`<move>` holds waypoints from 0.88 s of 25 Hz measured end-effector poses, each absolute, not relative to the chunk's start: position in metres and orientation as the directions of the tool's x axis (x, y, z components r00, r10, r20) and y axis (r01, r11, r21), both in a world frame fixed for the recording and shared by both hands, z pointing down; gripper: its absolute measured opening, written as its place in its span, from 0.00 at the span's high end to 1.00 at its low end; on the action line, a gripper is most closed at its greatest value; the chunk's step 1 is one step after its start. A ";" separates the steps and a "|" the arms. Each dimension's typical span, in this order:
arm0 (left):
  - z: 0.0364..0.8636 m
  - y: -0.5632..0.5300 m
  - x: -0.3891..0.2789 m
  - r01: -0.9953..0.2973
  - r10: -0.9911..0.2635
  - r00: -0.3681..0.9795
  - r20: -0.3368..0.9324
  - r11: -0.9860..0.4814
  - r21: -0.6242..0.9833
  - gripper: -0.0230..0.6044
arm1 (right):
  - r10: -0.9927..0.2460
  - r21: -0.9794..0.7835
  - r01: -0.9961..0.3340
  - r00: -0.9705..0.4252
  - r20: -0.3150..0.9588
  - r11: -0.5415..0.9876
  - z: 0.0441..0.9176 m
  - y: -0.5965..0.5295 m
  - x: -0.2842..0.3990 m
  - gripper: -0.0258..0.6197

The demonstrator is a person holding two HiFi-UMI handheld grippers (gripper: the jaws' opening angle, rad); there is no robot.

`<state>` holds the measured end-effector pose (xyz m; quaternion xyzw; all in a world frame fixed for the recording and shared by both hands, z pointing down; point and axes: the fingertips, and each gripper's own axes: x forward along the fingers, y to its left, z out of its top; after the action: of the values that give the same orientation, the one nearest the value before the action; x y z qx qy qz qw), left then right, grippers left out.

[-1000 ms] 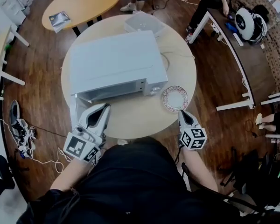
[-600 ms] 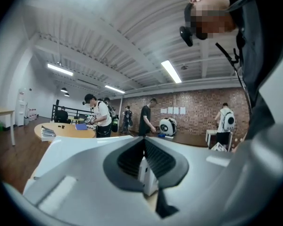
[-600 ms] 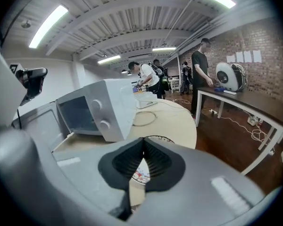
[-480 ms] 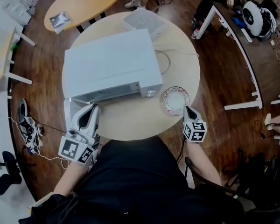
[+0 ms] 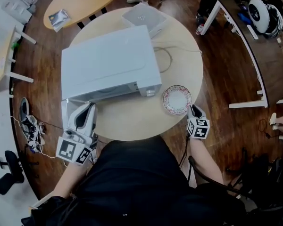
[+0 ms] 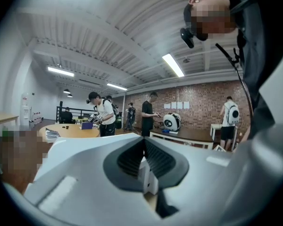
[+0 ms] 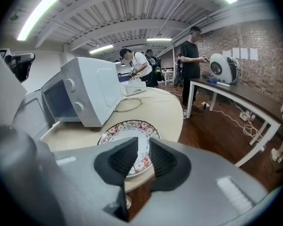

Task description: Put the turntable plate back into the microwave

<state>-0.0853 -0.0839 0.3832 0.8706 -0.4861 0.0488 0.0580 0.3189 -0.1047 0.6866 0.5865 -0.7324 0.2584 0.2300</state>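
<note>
The white microwave (image 5: 108,62) stands on the round table with its door (image 5: 66,109) swung open at the front left. The red-patterned plate (image 5: 177,99) lies flat on the table to the right of it, near the table's edge. My right gripper (image 5: 193,108) hovers just off the plate's near-right rim. Its jaws have just been opening and stand slightly apart, nothing pressed between them; the plate (image 7: 127,130) shows beyond its tips (image 7: 143,142). My left gripper (image 5: 88,106) sits by the open door, tips together (image 6: 142,140).
The round table's (image 5: 132,124) edge runs right under the plate. A grey box (image 5: 142,17) and a looped cable (image 5: 162,55) lie behind the microwave. An oval table (image 5: 82,1), a white desk (image 5: 240,36) and several people stand around.
My right gripper has come closer to the plate's near-right rim. The left gripper stays by the microwave door.
</note>
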 end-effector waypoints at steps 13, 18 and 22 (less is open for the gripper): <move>0.383 -0.096 -0.088 -0.857 -0.844 0.514 0.153 -0.513 0.051 0.96 | -0.714 -0.094 -0.977 -0.202 0.671 0.189 0.710 -0.130 0.328 0.60; 0.383 -0.095 -0.082 -0.856 -0.842 0.515 0.160 -0.516 0.035 0.96 | -0.694 -0.091 -0.972 -0.221 0.685 0.219 0.720 -0.137 0.327 0.54; 0.384 -0.094 -0.080 -0.863 -0.849 0.502 0.165 -0.503 0.042 0.96 | -0.689 -0.097 -0.970 -0.227 0.689 0.222 0.724 -0.141 0.328 0.54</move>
<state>-0.0802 -0.0941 0.3841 0.8646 -0.4951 0.0615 0.0596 0.3279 -0.1413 0.7241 0.5634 -0.7361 0.2675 0.2630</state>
